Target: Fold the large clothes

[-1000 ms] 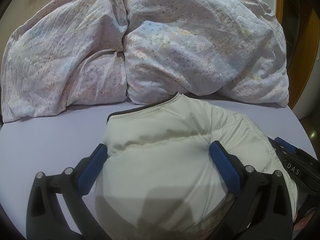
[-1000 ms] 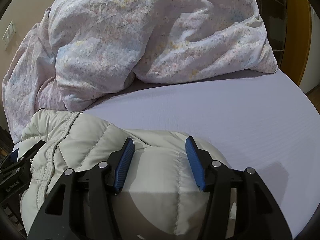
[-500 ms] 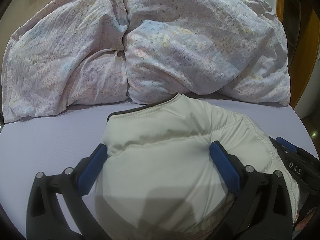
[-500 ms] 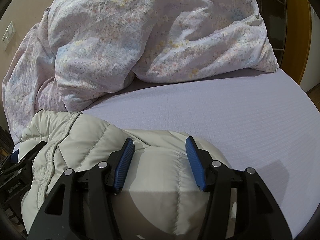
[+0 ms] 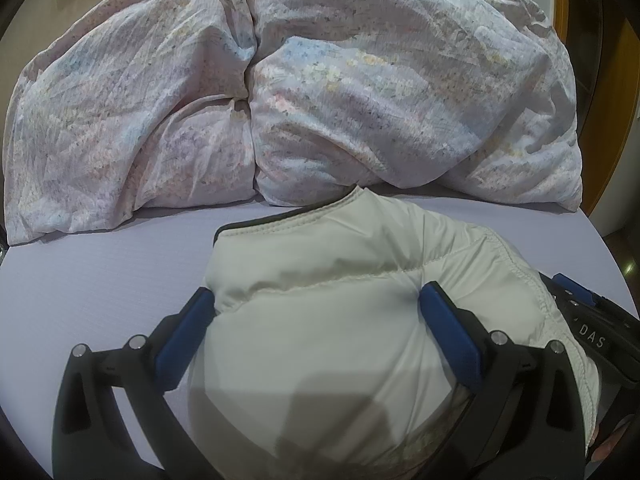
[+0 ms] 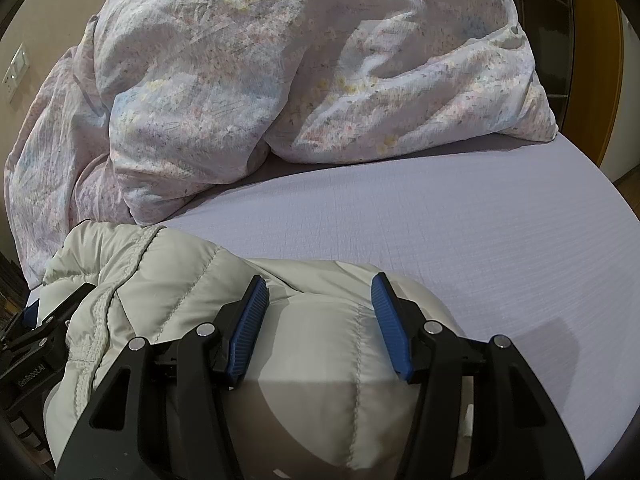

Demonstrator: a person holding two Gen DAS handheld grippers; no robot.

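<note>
A puffy off-white quilted jacket (image 5: 328, 320) lies bunched on the lavender bed sheet (image 5: 100, 272). My left gripper (image 5: 316, 294) straddles a thick roll of it, and both blue pads dent the padding, so it is shut on the jacket. In the right wrist view the same jacket (image 6: 320, 360) bulges between the blue pads of my right gripper (image 6: 318, 280), which is shut on another fold. Each gripper shows at the edge of the other's view: the right gripper body (image 5: 592, 320) and the left gripper body (image 6: 36, 344). The jacket's lower part is hidden under the grippers.
A crumpled floral duvet (image 5: 320, 88) is heaped across the far side of the bed, just behind the jacket. Bare sheet (image 6: 480, 220) stretches to the right. A wooden door frame (image 6: 592, 60) stands beyond the bed's right edge, and a wall socket (image 6: 16, 72) is at far left.
</note>
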